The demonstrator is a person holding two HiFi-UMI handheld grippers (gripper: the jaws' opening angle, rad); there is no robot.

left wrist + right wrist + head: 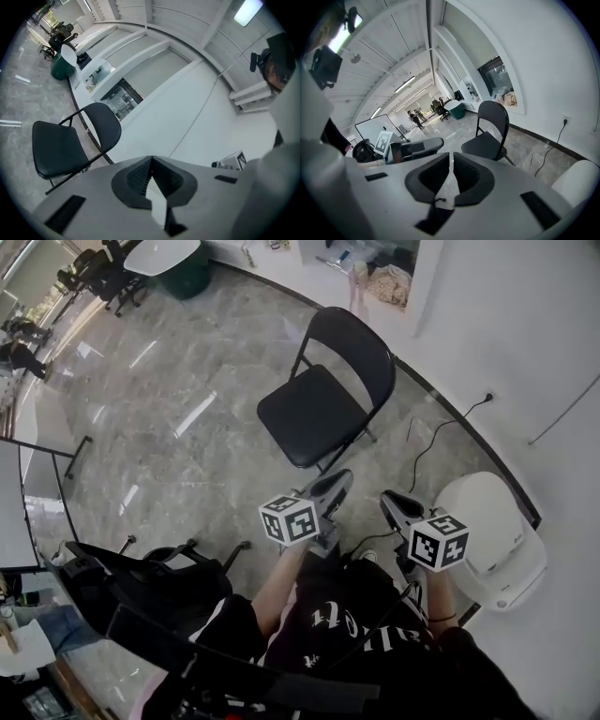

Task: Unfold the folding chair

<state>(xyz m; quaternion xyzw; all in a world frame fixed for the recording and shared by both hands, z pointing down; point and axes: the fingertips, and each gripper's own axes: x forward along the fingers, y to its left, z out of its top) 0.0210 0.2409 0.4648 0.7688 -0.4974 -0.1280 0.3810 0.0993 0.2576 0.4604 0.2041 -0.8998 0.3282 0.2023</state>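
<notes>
The black folding chair (319, 413) stands unfolded on the grey marble floor, seat down and backrest toward the white wall. It also shows in the left gripper view (58, 147) and the right gripper view (487, 140). My left gripper (339, 482) hangs short of the chair's front edge, clear of it, its jaws (151, 159) shut with nothing between them. My right gripper (389, 502) is beside it to the right, also apart from the chair, its jaws (451, 154) shut on nothing. Both are held close to the person's legs.
A white rounded bin (492, 531) sits by the wall at right. A black cable (441, 437) runs across the floor to a wall socket (487, 395). A black office chair (141, 587) stands at lower left, a whiteboard (14, 502) at the left edge.
</notes>
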